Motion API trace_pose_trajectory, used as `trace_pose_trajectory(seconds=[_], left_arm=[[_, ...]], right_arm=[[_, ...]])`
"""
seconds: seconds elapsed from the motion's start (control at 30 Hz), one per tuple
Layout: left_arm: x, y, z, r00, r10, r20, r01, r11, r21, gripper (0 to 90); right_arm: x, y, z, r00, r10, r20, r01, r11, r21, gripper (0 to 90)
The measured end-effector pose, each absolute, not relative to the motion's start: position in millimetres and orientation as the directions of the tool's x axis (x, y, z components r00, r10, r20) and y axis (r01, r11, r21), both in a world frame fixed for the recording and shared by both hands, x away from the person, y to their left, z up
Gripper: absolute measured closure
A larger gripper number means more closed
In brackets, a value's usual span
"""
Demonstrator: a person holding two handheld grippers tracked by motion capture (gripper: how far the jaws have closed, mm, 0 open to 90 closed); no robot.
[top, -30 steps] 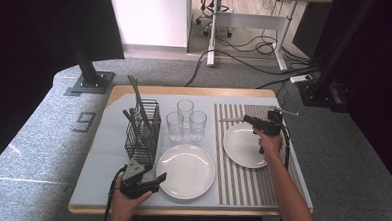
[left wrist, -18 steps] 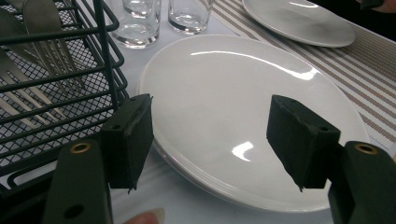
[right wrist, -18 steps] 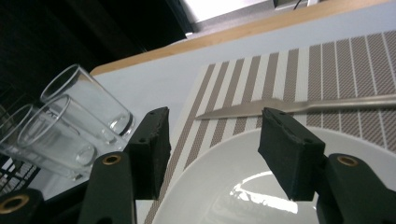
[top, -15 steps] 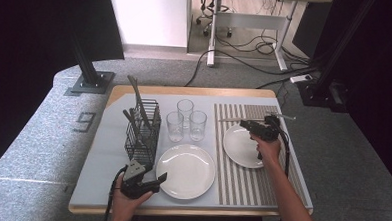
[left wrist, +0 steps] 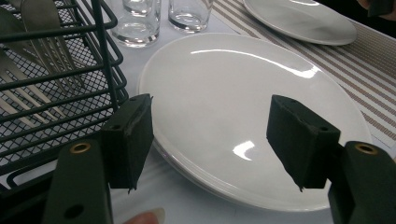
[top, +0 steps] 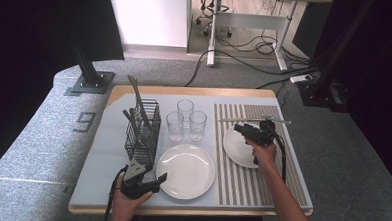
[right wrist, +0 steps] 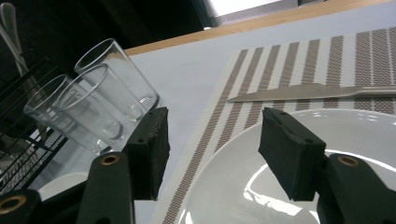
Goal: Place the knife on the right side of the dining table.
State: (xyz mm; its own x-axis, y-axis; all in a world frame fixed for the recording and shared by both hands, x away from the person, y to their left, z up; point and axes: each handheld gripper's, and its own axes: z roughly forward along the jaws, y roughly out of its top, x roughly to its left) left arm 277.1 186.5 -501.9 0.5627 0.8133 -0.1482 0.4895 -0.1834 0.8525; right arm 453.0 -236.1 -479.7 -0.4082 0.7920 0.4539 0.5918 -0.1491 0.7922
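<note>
Right claw [top: 241, 128] apart, empty, over small plate [top: 237, 148] at frame right, knife [top: 253, 120] beyond. Left claw [top: 157, 181] apart beside big plate [top: 186, 171]. Plates rigid, glossy, slippery, breakable: grip rim.

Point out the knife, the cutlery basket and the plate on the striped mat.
knife [right wrist: 303, 92], right gripper view, middle of the blade.
cutlery basket [top: 141, 138], high view, its wire side.
plate on the striped mat [top: 236, 147], high view, bare centre.

A lab: black rig posts [top: 88, 61], floor cables [top: 247, 47], a desk [top: 253, 13].
</note>
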Motion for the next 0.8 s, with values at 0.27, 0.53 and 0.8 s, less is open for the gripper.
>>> trace_pose_trajectory(seconds=[0.27, 0.53, 0.8], left_arm=[[277, 186, -502, 0.565, 0.812, -0.146, 0.489, -0.186, 0.852, 31.8], [277, 186, -502, 0.564, 0.813, -0.146, 0.489, -0.186, 0.852, 31.7], [277, 186, -501, 0.564, 0.813, -0.146, 0.488, -0.186, 0.853, 31.7]], right_arm=[[443, -228, -479, -0.441, 0.777, 0.448, 0.575, -0.139, 0.807, 42.6], [434, -224, -481, -0.458, 0.771, 0.441, 0.563, -0.132, 0.816, 42.7], [422, -215, -477, -0.493, 0.753, 0.436, 0.54, -0.128, 0.832, 43.4]])
